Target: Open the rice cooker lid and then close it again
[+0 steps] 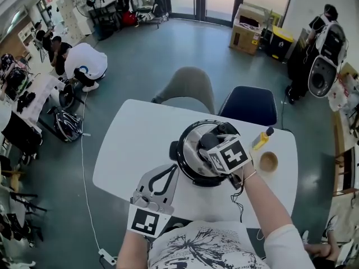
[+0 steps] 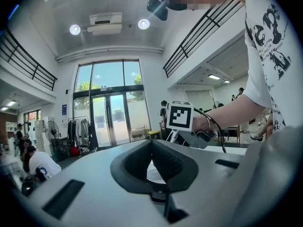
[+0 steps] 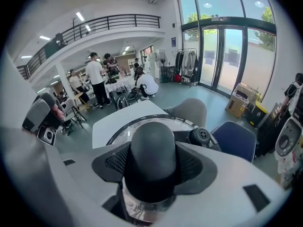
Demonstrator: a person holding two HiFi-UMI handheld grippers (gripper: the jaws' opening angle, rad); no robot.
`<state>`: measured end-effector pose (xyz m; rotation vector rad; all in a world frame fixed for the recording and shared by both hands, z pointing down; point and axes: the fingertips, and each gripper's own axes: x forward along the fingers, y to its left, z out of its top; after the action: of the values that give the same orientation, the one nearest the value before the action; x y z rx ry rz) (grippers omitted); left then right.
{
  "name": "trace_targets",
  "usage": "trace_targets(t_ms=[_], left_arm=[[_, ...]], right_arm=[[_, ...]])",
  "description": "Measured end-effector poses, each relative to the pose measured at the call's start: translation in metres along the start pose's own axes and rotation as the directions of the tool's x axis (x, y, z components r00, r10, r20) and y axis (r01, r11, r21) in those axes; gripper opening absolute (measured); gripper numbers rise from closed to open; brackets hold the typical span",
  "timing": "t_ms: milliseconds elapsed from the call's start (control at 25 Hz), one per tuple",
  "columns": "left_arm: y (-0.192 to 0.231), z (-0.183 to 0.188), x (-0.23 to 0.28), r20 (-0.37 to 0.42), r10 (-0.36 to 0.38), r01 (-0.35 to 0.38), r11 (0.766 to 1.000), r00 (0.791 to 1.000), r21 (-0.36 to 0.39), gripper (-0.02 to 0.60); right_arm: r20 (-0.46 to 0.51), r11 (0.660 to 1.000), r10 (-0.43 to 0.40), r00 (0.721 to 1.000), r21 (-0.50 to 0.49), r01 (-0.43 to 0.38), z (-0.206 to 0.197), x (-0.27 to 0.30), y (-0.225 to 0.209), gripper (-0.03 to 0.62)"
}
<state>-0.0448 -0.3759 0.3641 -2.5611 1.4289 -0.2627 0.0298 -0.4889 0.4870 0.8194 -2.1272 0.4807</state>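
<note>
Gripping the knob (image 3: 152, 150), the right gripper (image 1: 212, 143) has its jaws clamped on its sides. The lid (image 1: 192, 142) looks seated flat on the rice cooker (image 1: 182, 162), so I judge the lift is still to come, then the closing. The cooker stands upright mid-counter (image 1: 134, 144), knob pointing straight up, axis vertical. Near the counter's near edge, the left gripper (image 1: 171, 170) has its jaws together, empty.

Right gripper (image 3: 152, 161) clamped, tilted down; left gripper (image 2: 151, 145) closed
</note>
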Motion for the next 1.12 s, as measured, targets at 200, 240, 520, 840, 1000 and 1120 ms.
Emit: trace_targets(t_ms=[200,240,520,840,1000,1120], left_arm=[[0.004,0.0,0.006,-0.017,-0.009,0.009,0.999,1.0,0.04,0.013],[0.004,0.0,0.007,-0.01,-0.002,0.003,1.0,1.0,0.028,0.013],[0.008,0.004,0.003,-0.007,-0.017,0.017,0.999,1.0,0.043,0.013],[0.005,0.014,-0.006,0.059,0.003,0.0,0.999,0.998,-0.051,0.014],[0.007,0.026,-0.017,0.099,0.014,-0.004,0.995,0.995,-0.1,0.014],[0.007,0.028,-0.026,0.1,-0.006,0.014,0.997,0.995,-0.079,0.014]], right_arm=[[-0.029,1.0,0.008,1.0,0.006,-0.008,0.001,0.007,-0.003,0.296],[-0.027,1.0,0.011,1.0,0.004,-0.01,0.001,0.007,-0.004,0.297],[-0.004,0.999,-0.03,1.0,-0.025,0.03,0.006,0.006,-0.001,0.307],[0.154,0.996,-0.086,0.984,-0.018,0.089,0.022,-0.029,0.001,0.288],[0.278,0.994,-0.106,0.955,0.009,0.108,0.033,-0.063,0.013,0.204],[0.389,0.991,-0.132,0.912,0.033,0.13,0.036,-0.087,0.022,0.123]])
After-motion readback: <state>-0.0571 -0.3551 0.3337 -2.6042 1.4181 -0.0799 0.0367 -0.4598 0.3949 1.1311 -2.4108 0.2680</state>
